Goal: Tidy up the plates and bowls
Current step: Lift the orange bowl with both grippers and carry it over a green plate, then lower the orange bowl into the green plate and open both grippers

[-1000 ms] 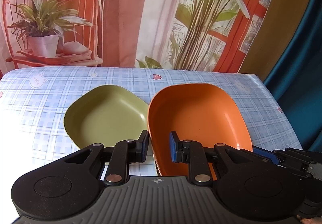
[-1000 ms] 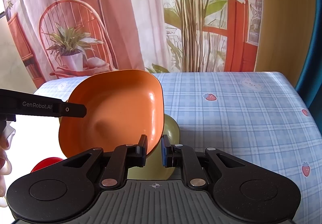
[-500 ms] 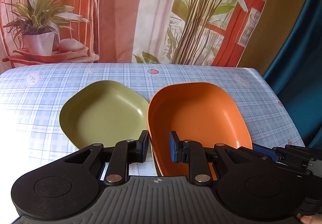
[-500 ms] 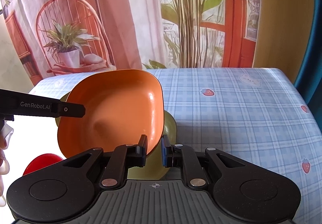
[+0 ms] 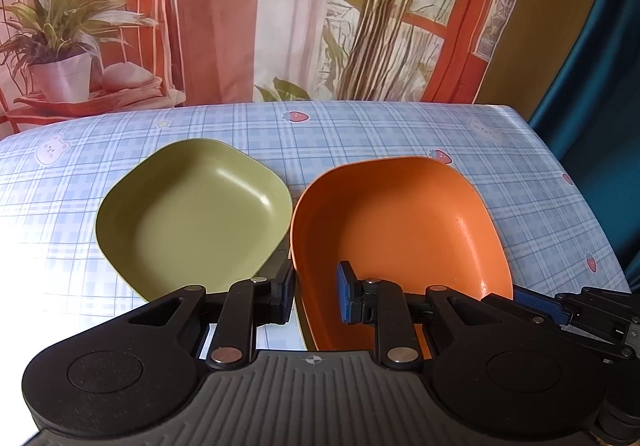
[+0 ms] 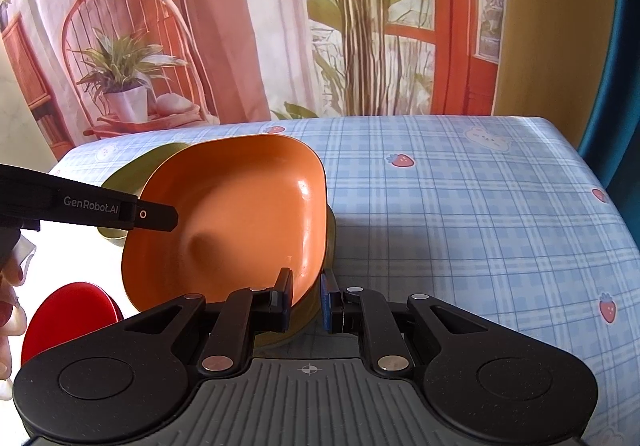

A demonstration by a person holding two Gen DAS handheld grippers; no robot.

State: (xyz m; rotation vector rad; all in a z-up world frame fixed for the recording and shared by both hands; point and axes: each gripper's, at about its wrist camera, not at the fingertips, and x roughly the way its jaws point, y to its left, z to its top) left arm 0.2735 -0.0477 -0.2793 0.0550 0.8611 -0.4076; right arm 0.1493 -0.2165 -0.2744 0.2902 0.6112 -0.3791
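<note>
An orange square plate (image 5: 400, 230) is held tilted above the table. My right gripper (image 6: 306, 296) is shut on its near right rim; the plate also shows in the right wrist view (image 6: 232, 217). My left gripper (image 5: 316, 294) straddles the plate's left rim with a gap between the jaws, not clamped. A green square plate (image 5: 192, 213) lies flat on the tablecloth left of the orange one, and its edge (image 6: 132, 169) shows behind the orange plate. An olive bowl (image 6: 316, 310) sits under the orange plate by the right gripper.
The table has a blue checked cloth (image 6: 460, 226) with strawberry and bear prints. A red dish (image 6: 68, 322) lies at the near left. The left gripper's black arm (image 6: 88, 203) crosses the right wrist view. A printed backdrop hangs behind the table.
The green plate now appears farther off and more to the left in the left wrist view. The orange plate stays held by the right gripper, with both grippers' jaws unchanged.
</note>
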